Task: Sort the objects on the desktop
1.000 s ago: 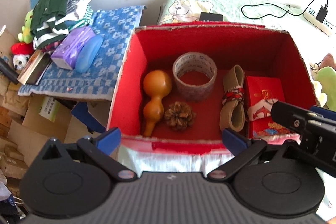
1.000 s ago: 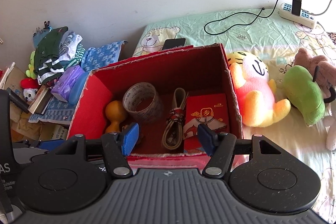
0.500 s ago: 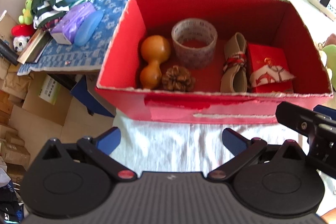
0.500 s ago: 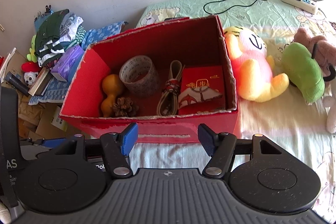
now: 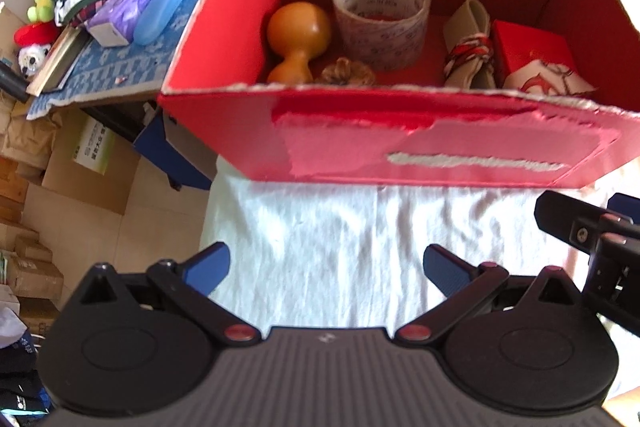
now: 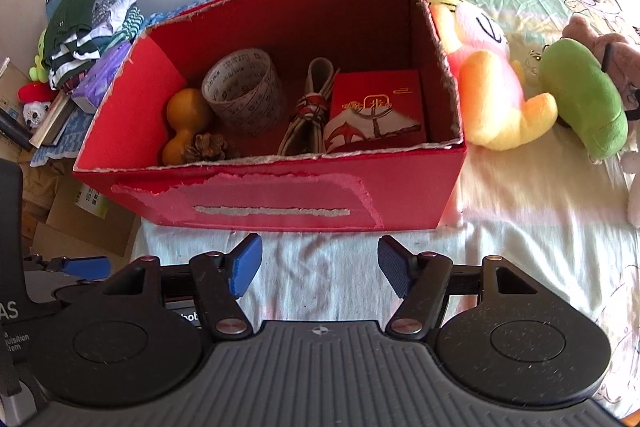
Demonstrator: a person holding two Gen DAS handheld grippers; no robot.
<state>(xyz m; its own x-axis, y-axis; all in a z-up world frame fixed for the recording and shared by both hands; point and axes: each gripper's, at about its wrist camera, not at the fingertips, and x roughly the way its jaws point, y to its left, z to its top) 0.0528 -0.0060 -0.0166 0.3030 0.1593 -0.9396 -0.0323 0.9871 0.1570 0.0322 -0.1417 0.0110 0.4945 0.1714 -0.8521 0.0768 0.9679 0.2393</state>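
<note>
Both tools, left tool [image 5: 326, 269] and right tool [image 6: 319, 267], released and empty, are backing away from the filled red box [image 6: 280, 199]; sorting is looking finished.

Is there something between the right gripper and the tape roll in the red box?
Yes. The near wall of the red box stands between the open right gripper and the tape roll; a reach must go over its rim.

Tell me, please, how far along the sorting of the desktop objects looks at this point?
Nearly done, it seems. The red box already holds the gourd, pine cone, tape roll, tied strap and red envelope packet. Nothing is in hand: the left gripper and right gripper are both open and empty, in front of the box. No loose desktop item shows on the white cloth.
</note>
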